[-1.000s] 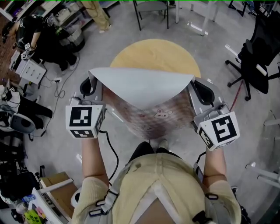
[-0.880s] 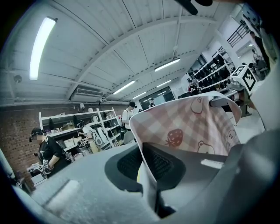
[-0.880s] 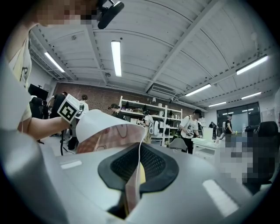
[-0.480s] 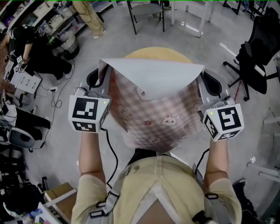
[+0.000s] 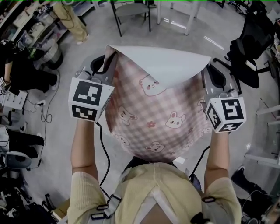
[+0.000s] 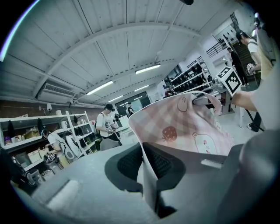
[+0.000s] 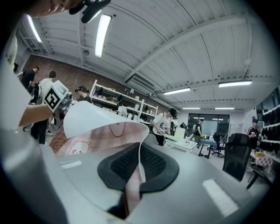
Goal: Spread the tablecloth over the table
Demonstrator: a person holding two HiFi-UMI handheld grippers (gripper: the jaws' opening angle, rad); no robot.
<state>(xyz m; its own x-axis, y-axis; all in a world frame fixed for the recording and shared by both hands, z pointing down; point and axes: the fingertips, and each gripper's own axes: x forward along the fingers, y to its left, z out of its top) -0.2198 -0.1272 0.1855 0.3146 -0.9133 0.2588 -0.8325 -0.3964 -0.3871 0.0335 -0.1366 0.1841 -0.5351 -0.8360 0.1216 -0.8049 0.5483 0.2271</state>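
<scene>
A pink checked tablecloth [image 5: 162, 109] printed with bears hangs stretched in the air between my two grippers, its white underside folded over along the far edge. My left gripper [image 5: 104, 63] is shut on the cloth's left corner, and the cloth [image 6: 192, 127] runs out from between its pads [image 6: 127, 164]. My right gripper [image 5: 215, 73] is shut on the right corner, where a fold of cloth [image 7: 100, 131] is pinched between its pads [image 7: 153, 164]. The cloth hides the table below it.
A black office chair [image 5: 253, 39] stands at the right and a dark chair [image 5: 131, 13] at the far side. A person [image 5: 74, 17] stands at the upper left near cluttered shelves. Cables [image 5: 46, 105] lie on the grey floor at the left.
Both grippers have carried the cloth forward, away from my body. The round wooden table, visible beyond the cloth before, is now covered from view, and more of the bear-patterned side shows.
</scene>
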